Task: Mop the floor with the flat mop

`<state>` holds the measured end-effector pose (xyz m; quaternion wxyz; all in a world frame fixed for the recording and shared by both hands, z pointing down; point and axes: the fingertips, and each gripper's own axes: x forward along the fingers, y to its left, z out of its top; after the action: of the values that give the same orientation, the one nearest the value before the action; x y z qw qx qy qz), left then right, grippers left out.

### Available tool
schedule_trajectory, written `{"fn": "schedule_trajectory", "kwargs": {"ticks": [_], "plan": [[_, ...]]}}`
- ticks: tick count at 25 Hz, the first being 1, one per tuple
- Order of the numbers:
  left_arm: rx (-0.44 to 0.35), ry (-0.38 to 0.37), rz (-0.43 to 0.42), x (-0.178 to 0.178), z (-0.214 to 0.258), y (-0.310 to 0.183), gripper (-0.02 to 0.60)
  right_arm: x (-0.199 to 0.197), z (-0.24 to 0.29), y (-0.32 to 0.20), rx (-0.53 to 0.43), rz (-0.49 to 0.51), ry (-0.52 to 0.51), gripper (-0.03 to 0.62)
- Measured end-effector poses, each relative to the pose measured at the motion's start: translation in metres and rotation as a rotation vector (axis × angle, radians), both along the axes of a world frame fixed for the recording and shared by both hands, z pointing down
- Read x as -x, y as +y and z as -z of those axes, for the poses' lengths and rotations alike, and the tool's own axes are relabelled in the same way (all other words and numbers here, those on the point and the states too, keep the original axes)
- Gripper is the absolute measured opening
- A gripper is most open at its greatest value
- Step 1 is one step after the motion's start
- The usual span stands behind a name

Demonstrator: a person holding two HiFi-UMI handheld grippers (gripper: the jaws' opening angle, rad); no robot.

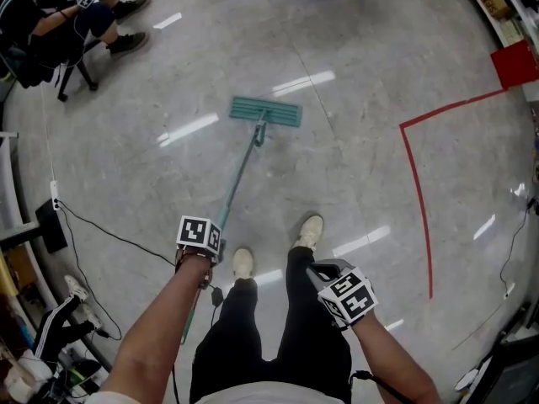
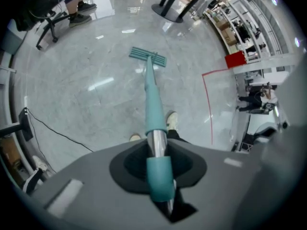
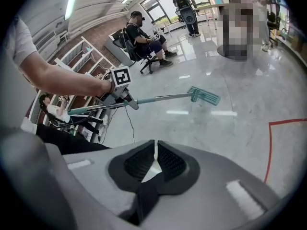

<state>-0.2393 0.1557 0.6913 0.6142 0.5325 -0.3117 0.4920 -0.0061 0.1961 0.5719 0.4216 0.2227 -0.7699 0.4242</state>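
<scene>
From the head view we see the teal mop head (image 1: 266, 112) lying on the polished grey floor (image 1: 354, 167), well ahead of our two pale shoes (image 1: 242, 263). Its handle (image 1: 240, 179) slants back to the left gripper (image 1: 208, 247), which is clamped on it. The right gripper (image 1: 323, 273) hangs above our right leg, apart from the mop. A red tape line (image 1: 417, 192) runs across the floor on the right, and a seated person (image 1: 59, 15) is at the top left. In the left gripper view we look straight down the handle: the jaws grip it where a bare metal stretch meets a teal sleeve. The mop head seems to sit flat on the floor, though it is small there. In the right gripper view the jaws meet with nothing between them, and the mop crosses the scene beyond.
</scene>
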Motion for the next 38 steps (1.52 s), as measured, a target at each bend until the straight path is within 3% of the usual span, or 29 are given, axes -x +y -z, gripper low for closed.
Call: {"fn": "schedule_trajectory", "kwargs": {"ticks": [25, 38], "plan": [[-0.022, -0.012, 0.037, -0.059, -0.01, -0.153, 0.084, -0.08, -0.004, -0.035, 0.024, -0.143, -0.015, 0.021], [-0.018, -0.019, 0.054, -0.069, -0.014, -0.205, 0.084, -0.105, -0.007, -0.055, 0.03, -0.188, -0.02, 0.021]]}}
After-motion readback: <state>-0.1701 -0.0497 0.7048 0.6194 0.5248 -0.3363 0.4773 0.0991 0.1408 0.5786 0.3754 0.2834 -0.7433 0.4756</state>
